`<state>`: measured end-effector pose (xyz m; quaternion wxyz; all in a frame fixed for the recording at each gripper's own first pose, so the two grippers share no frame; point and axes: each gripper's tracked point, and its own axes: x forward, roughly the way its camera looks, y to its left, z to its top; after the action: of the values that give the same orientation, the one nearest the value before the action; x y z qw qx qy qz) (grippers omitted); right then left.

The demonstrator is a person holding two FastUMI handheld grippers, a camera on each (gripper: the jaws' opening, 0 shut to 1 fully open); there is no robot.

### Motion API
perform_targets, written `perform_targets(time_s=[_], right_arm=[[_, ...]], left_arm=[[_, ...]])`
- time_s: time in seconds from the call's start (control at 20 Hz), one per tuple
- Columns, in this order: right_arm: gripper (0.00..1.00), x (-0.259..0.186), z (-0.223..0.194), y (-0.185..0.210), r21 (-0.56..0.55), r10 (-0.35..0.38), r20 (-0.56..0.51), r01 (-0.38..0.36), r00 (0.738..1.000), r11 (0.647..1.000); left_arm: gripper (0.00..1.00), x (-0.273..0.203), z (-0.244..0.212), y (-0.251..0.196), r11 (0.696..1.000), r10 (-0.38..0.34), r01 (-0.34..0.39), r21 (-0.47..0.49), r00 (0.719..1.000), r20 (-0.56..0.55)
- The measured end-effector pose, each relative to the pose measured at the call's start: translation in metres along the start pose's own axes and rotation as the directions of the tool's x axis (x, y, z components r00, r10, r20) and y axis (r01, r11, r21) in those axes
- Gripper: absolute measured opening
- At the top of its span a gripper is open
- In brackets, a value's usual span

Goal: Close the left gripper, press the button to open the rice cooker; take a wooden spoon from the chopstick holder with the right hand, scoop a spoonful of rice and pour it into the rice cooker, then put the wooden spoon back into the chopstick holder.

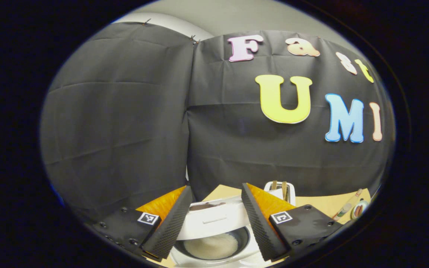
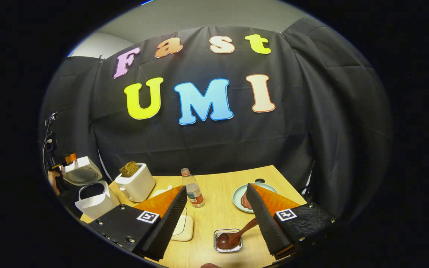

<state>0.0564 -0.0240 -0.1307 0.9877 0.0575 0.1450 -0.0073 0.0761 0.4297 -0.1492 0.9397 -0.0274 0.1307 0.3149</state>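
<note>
Looking left to right in the right gripper view: the white rice cooker [image 2: 94,201] with its lid raised sits at nine o'clock from the right tongs [image 2: 214,219]; the dark wooden spoon [image 2: 235,235] rests bowl-down in a small clear tray [image 2: 228,240] at five o'clock, handle running toward two o'clock under the right finger. These tongs gape, grasping nothing, tilted down over the yellow surface [image 2: 214,208]. In the left gripper view, the left tongs [image 1: 214,219] hang released above the cooker's rice-filled pot [image 1: 210,246]. A holder with sticks [image 1: 279,190], probably the chopstick holder, stands at one o'clock.
</note>
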Motion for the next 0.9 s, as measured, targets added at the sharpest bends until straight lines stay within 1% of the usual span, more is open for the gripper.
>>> perform_targets(time_s=[0.15, 0.2, 0.4, 0.55, 0.6, 0.7, 0.75, 0.85, 0.9], right_arm=[[0.98, -0.003, 0.000, 0.001, -0.018, 0.007, -0.001, -0.007, 1.000, 1.000], [0.98, -0.004, 0.000, 0.002, -0.019, 0.009, 0.000, -0.009, 1.000, 1.000], [0.98, -0.005, -0.005, 0.002, -0.050, 0.005, -0.009, -0.006, 1.000, 0.999], [0.98, -0.006, -0.004, 0.004, -0.037, 0.006, -0.004, -0.006, 1.000, 0.999], [0.98, -0.006, -0.006, 0.006, -0.036, 0.006, -0.007, -0.006, 1.000, 0.999], [0.98, -0.004, -0.010, 0.009, -0.040, 0.007, -0.010, -0.007, 1.000, 0.999], [0.98, -0.003, -0.012, 0.012, -0.041, 0.013, -0.019, -0.014, 1.000, 0.999], [0.98, -0.003, -0.015, 0.017, -0.037, 0.022, -0.031, -0.023, 0.999, 0.999], [0.98, -0.002, -0.014, 0.018, -0.033, 0.024, -0.029, -0.025, 0.999, 0.999]], left_arm=[[0.94, -0.004, -0.033, -0.010, 0.999, -0.019, 0.016, -0.036, 0.998, -0.064], [0.94, -0.007, -0.040, -0.012, 0.999, -0.023, 0.020, -0.041, 0.998, -0.062], [0.94, -0.016, -0.053, -0.010, 1.000, -0.008, 0.009, 0.009, 0.999, -0.053], [0.93, -0.025, -0.060, -0.008, 1.000, -0.013, 0.013, 0.003, 0.998, -0.054], [0.94, -0.025, -0.065, -0.009, 1.000, -0.022, 0.022, -0.003, 0.998, -0.061], [0.93, -0.026, -0.080, -0.009, 0.997, -0.046, 0.040, -0.068, 0.995, -0.089], [0.93, -0.027, -0.087, -0.007, 0.997, -0.040, 0.032, -0.073, 0.994, -0.099], [0.87, -0.025, -0.097, -0.010, 0.999, -0.044, 0.041, -0.035, 0.994, -0.100], [0.89, -0.028, -0.099, -0.010, 0.999, -0.044, 0.042, -0.022, 0.994, -0.101]])
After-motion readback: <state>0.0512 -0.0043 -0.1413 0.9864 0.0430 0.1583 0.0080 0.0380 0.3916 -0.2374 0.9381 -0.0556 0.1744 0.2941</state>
